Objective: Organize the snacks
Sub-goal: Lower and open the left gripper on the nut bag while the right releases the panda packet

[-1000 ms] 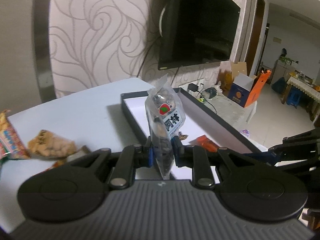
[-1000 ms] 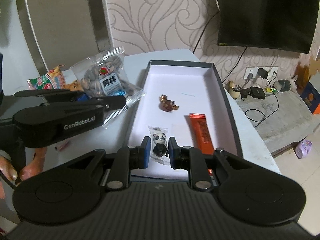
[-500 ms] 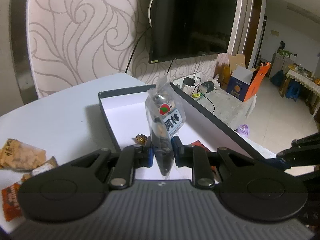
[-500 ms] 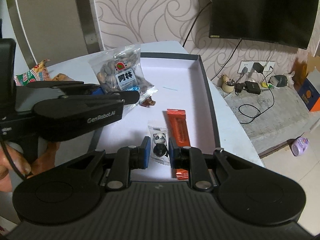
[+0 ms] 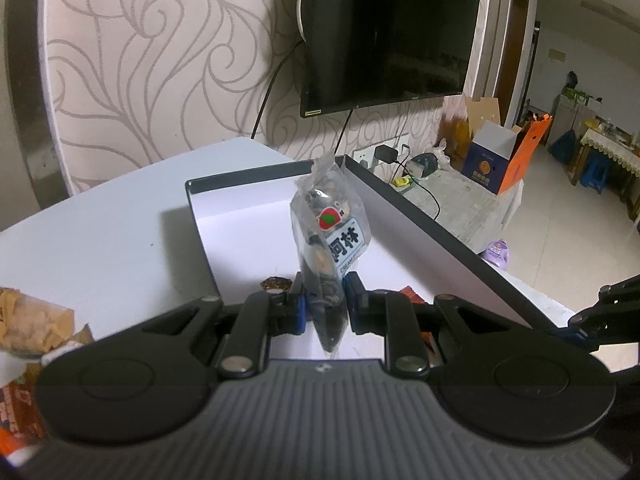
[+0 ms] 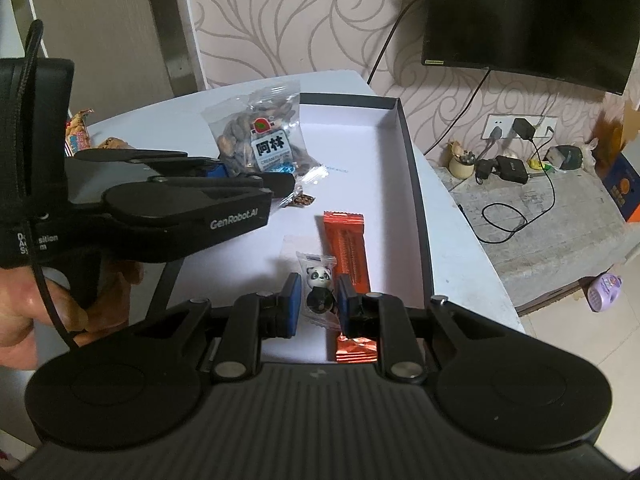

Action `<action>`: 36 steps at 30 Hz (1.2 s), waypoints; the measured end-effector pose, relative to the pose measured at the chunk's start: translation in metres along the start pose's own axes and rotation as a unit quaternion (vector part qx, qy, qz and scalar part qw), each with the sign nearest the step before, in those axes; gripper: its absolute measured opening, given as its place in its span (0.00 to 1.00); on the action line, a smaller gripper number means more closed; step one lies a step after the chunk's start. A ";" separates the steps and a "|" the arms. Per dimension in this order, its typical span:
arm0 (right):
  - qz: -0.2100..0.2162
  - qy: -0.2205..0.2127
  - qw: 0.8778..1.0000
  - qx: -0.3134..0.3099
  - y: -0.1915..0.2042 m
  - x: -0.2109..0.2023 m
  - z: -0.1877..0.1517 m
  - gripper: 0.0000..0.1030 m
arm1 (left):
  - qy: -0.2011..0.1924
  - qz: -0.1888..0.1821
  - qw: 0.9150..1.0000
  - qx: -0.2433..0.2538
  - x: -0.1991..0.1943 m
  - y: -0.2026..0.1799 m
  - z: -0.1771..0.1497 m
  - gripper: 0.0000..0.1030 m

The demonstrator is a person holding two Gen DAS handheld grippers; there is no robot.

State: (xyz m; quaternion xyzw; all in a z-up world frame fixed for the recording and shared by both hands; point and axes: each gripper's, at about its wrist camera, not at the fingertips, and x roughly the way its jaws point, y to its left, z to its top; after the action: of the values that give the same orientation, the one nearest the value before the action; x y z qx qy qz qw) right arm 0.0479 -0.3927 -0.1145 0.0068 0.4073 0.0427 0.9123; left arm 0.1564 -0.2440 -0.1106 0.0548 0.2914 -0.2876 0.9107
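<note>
Both grippers are gripping snacks over the dark-rimmed box (image 6: 408,160): left gripper (image 5: 323,304) is pinching the nut bag (image 5: 330,232) upright, right gripper (image 6: 318,306) is clamping the panda candy (image 6: 318,284) beside the orange bar (image 6: 348,248); white floor is lying free toward the far rim.

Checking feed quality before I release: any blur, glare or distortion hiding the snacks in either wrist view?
Left wrist: fisheye bends the box; nut bag sharp, snacks at the left edge blurred. Right wrist: panda candy and orange bar crisp, mild glare on wrappers.
</note>
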 end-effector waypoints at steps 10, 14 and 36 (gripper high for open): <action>0.010 0.002 1.000 -0.006 0.003 0.003 0.004 0.22 | 0.006 0.001 1.000 0.002 0.000 0.000 0.001 0.24; 0.013 0.003 1.000 -0.005 0.002 0.005 0.005 0.22 | 0.005 -0.006 1.000 0.005 -0.003 -0.001 0.002 0.25; 0.018 0.009 1.000 -0.005 0.009 0.019 0.008 0.22 | -0.041 0.035 0.998 -0.017 -0.054 0.018 0.000 0.55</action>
State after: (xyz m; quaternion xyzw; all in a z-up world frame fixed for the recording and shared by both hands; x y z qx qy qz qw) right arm 0.0661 -0.3820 -0.1232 0.0093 0.4154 0.0610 0.9075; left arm 0.1303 -0.2023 -0.0817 0.0379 0.2568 -0.2523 0.9322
